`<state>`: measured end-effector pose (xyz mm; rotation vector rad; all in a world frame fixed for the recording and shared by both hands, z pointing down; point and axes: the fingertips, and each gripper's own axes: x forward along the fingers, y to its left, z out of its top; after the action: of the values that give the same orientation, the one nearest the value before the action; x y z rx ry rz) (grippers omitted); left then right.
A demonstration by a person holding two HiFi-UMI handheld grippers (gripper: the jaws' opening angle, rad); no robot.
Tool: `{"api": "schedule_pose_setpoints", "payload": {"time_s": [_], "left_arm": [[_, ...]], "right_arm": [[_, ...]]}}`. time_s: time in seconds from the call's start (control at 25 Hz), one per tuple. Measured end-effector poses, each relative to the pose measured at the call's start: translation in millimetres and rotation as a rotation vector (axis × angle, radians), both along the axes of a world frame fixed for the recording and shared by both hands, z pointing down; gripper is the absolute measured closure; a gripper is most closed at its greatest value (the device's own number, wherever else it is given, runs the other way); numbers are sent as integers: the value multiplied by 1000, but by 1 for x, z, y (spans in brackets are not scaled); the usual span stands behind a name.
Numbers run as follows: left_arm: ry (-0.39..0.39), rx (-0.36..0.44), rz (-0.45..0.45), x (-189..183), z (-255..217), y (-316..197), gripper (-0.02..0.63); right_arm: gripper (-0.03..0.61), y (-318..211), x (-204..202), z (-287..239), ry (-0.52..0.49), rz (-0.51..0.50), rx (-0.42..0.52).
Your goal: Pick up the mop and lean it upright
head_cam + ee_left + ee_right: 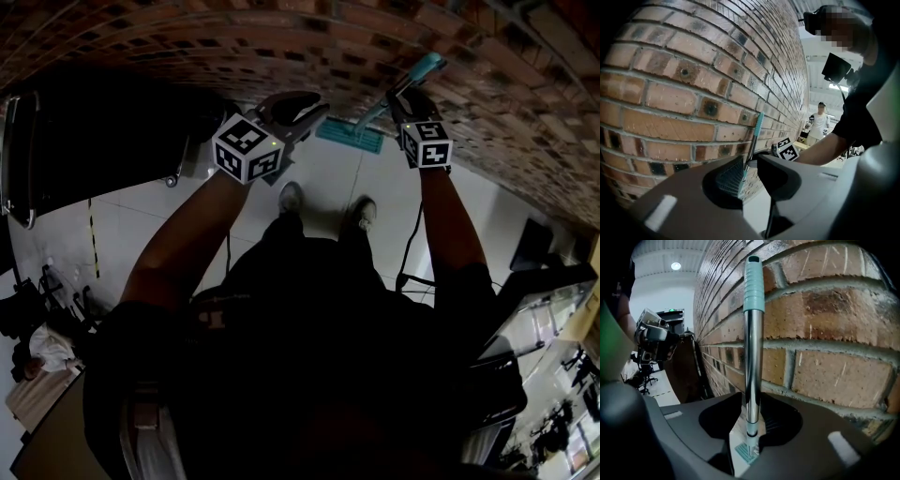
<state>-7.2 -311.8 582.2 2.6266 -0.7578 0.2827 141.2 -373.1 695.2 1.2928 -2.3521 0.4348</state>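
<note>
1. Mop [752, 357] position: it stands almost upright, its teal-capped top against the brick wall [825, 333] and its flat head [349, 134] down on the floor [328, 178].
2. Handling, as I judge it: a light, stiff pole with a smooth metal shaft, so it is likely slippery and could slide sideways along the wall. The ribbed teal grip looks the safest place to hold.
3. Right gripper [752, 416]: its fingers are spread on either side of the shaft and do not pinch it.
4. Left gripper [749, 174]: its fingers are apart with nothing between them, off to the side of the mop.
5. Containers: I see none.
</note>
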Motion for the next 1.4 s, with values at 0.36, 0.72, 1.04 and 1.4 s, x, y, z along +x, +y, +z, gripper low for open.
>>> {"api": "schedule_pose_setpoints", "payload": {"time_s": [0.36,0.72,1.04,1.4], "left_arm": [[5,8,-2,0,-7,2,523],[36,47,7,8,-36,3,523],[88,76,32,20,-74,14,529],[99,99,65,25,-107,38,540]], "right_arm": [[419,13,9,-2,12,12,-11],[423,41,34,-33,10,41,0],[459,81,54,-122,-36,33,79],[525,129,79,-195,-107,32,88]]}}
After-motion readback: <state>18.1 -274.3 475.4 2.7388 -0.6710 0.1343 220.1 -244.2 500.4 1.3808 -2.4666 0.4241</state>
